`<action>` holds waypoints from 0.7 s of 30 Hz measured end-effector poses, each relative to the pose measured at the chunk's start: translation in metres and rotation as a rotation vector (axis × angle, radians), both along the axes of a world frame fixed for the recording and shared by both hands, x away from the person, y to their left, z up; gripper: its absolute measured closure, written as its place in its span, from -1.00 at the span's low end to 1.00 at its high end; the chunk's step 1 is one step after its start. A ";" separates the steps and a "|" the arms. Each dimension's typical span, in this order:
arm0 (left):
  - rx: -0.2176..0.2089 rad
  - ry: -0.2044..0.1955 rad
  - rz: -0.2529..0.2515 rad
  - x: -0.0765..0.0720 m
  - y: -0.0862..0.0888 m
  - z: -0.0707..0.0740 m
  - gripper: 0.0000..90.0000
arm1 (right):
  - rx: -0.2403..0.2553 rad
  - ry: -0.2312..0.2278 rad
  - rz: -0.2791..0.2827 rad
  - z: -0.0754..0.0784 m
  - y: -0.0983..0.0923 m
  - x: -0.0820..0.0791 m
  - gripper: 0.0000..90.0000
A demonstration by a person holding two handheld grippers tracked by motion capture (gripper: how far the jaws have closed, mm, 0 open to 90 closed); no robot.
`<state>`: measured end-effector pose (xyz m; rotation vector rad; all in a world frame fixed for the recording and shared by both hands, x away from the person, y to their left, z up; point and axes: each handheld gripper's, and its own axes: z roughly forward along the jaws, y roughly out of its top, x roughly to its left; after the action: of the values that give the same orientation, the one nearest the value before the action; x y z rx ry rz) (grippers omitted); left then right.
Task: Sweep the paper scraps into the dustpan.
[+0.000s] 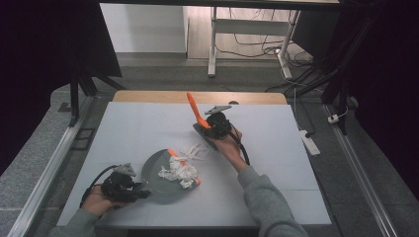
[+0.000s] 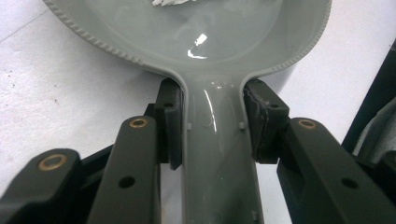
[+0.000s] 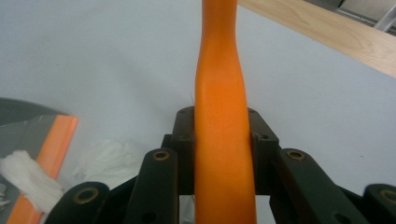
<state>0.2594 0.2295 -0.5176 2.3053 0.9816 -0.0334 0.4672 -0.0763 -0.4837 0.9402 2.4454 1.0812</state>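
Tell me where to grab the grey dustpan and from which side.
Grip the dustpan by its narrow handle, coming from the person's near-left side, where it sticks out. The left gripper already clamps it there; the wide pan holds crumpled paper.

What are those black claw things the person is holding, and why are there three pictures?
They are tongs, one in each hand. One picture looks down from above the grey table; the other two come from little cameras riding on the tongs. The left tongs are shut on the handle of a grey dustpan. The right tongs are shut on an orange handle, probably a brush. Crumpled white paper scraps lie on the dustpan's edge and the table.
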 end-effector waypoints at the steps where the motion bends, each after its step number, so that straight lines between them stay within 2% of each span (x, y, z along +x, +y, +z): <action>1: -0.004 0.002 -0.001 0.000 0.000 0.000 0.37 | -0.006 -0.002 0.008 0.000 0.002 -0.001 0.55; 8: -0.001 0.001 0.000 0.001 -0.001 0.000 0.37 | -0.059 -0.025 0.067 -0.001 0.018 -0.014 0.55; 21: -0.004 0.003 0.007 0.002 -0.001 0.000 0.37 | -0.008 0.024 0.185 -0.003 0.043 -0.049 0.55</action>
<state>0.2614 0.2283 -0.5178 2.2991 0.9899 -0.0356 0.4184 -0.0329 -0.4863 0.7390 2.5956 1.1246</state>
